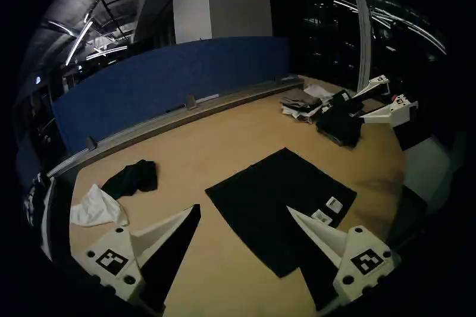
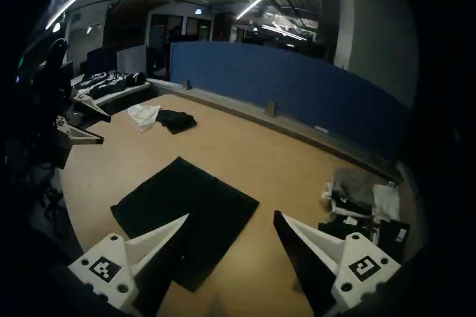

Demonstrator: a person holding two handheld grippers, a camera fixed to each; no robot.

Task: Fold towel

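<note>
A black towel [image 1: 279, 204] lies flat, folded to a rectangle, on the tan table [image 1: 226, 144]; two white tags show at its right edge. My left gripper [image 1: 244, 216] hovers open over its near edge, nothing between the fingers. In the right gripper view the same towel [image 2: 187, 213] lies in front of and left of my right gripper [image 2: 232, 222], which is open and empty above the table. The right gripper [image 1: 384, 100] also appears far right in the left gripper view. The left gripper [image 2: 83, 121] sits far left in the right gripper view.
A crumpled dark cloth [image 1: 134, 177] and a white cloth [image 1: 95, 207] lie at the table's left. A pile of folded cloths [image 2: 363, 210] sits at the right end. A blue divider [image 1: 172, 82] runs along the far edge.
</note>
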